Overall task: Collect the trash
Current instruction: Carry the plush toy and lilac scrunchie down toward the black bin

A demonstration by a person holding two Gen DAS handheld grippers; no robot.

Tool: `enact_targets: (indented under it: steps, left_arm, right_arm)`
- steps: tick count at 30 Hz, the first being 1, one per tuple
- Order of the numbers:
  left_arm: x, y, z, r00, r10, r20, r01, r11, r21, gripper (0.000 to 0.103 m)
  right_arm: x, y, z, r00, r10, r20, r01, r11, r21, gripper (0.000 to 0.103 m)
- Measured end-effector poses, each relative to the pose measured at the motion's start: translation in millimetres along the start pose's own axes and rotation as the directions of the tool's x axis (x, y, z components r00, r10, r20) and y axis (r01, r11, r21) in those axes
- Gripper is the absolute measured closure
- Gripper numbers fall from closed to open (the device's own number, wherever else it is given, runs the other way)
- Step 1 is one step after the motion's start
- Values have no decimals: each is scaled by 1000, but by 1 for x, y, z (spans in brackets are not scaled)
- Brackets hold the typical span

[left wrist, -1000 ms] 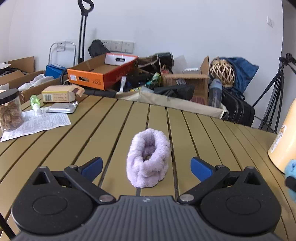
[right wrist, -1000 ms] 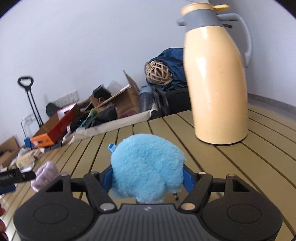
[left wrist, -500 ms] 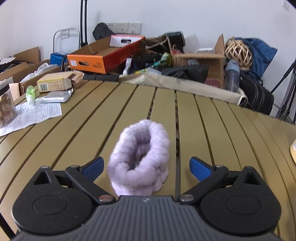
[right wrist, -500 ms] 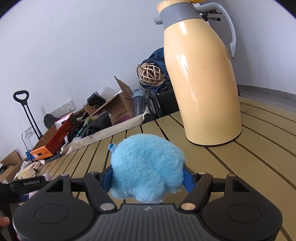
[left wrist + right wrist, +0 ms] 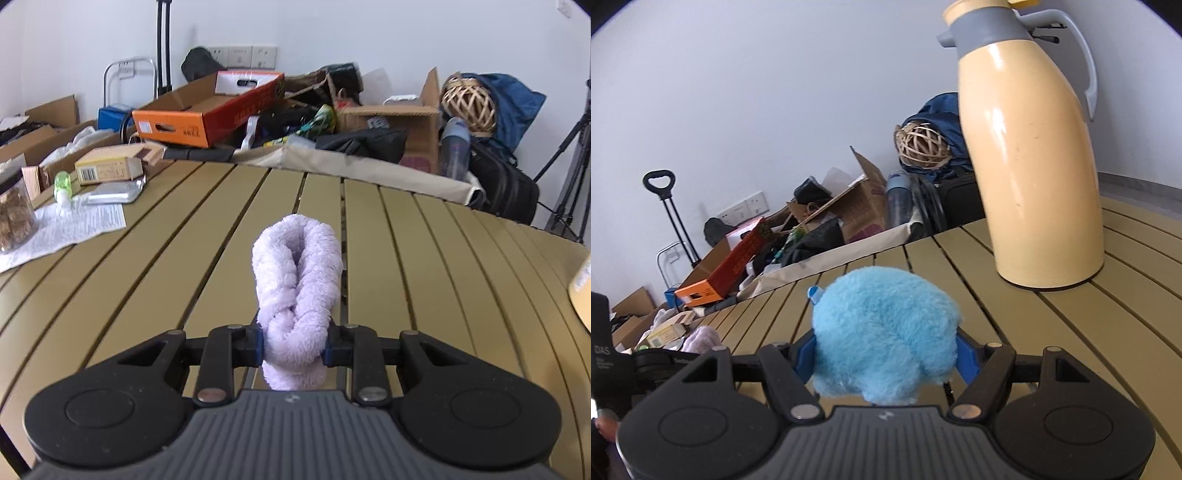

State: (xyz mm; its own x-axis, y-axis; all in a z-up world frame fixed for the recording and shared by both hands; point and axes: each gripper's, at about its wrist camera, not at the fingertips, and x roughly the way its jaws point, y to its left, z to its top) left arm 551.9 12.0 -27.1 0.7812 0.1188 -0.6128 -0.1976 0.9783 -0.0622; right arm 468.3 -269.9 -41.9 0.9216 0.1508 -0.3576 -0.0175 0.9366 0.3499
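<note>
A fluffy lilac band (image 5: 297,288) is squeezed between the blue pads of my left gripper (image 5: 294,349), which is shut on it just above the slatted olive table (image 5: 184,258). The band also shows small in the right wrist view (image 5: 701,338), at the far left. My right gripper (image 5: 884,360) is shut on a fluffy light-blue ball (image 5: 886,336) and holds it over the table.
A tall cream thermos jug (image 5: 1034,166) stands on the table to the right. At the table's left are a printed paper sheet (image 5: 70,225), a jar of snacks (image 5: 14,218), a small green bottle (image 5: 62,184), a foil pack (image 5: 110,194) and a cardboard box (image 5: 110,166). Boxes and bags clutter the floor beyond.
My left gripper moved forward around the lilac band and closed on it; its jaws were wide open before. My right gripper kept its hold on the blue ball and shifted slightly.
</note>
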Motion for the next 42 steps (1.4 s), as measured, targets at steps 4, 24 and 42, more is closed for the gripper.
enact_targets:
  steps: [4,24,42]
  left_arm:
    - [-25,2,-4,999,-31,31,31,999,12,76]
    - [-174,24,-60,981,-137,140,130,990,57,76]
    - [-259,40,-144,980,-173,95,164,982,94,76]
  right_arm:
    - [-11,5,1,1000,17,3,-17,1000,-17,32]
    - [-105,42,-35,996,85,41,-77,985,-157,32]
    - [-184,32,-107,993,107,-44,-115,964,-239,32]
